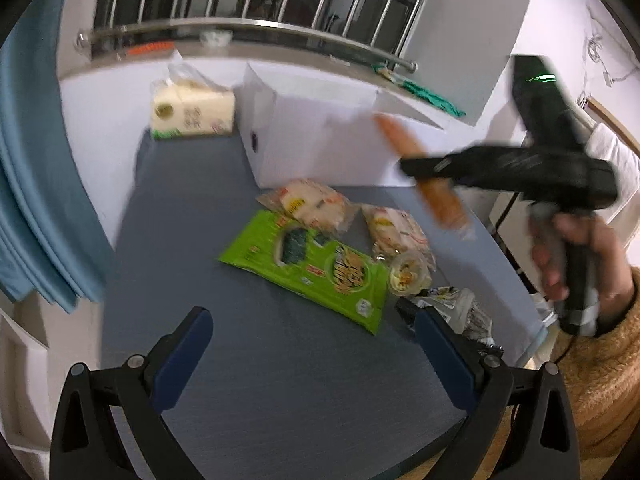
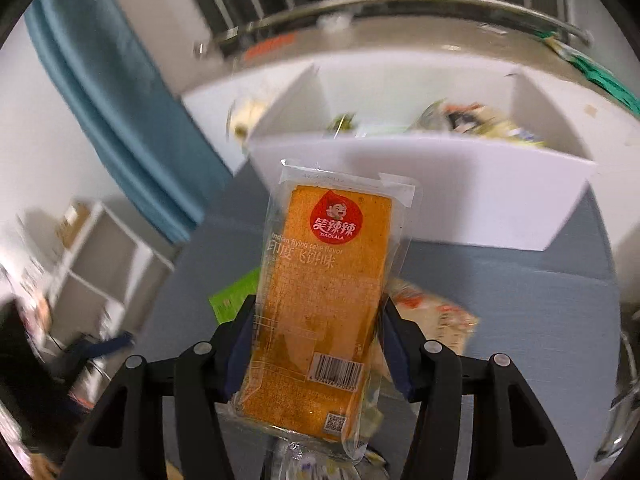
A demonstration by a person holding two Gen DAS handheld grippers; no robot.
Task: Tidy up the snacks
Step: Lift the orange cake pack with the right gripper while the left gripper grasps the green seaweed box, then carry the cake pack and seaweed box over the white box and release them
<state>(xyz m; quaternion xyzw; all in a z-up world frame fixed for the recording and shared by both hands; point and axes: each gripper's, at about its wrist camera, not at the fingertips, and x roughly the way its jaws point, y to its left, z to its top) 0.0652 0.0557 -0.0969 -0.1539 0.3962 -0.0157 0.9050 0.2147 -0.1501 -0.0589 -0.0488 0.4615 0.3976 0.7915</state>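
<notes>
My right gripper (image 2: 316, 344) is shut on an orange snack packet (image 2: 320, 296) and holds it upright in the air in front of the white storage box (image 2: 420, 184). In the left wrist view the same packet (image 1: 436, 196) hangs from the right gripper (image 1: 420, 166) near the box (image 1: 320, 136). My left gripper (image 1: 312, 336) is open and empty above the grey table (image 1: 192, 240). A green snack bag (image 1: 308, 268), two pale wrapped snacks (image 1: 312, 202) (image 1: 396, 230), a small round cup snack (image 1: 408, 274) and a crinkled dark-printed packet (image 1: 460, 312) lie on the table.
The box holds several snacks (image 2: 468, 120) in its compartments. A tissue pack (image 1: 192, 110) stands at the back left. A blue curtain (image 1: 36, 184) hangs on the left. A metal rail (image 1: 248, 28) runs along the window behind. A white shelf unit (image 2: 100, 256) stands at the left.
</notes>
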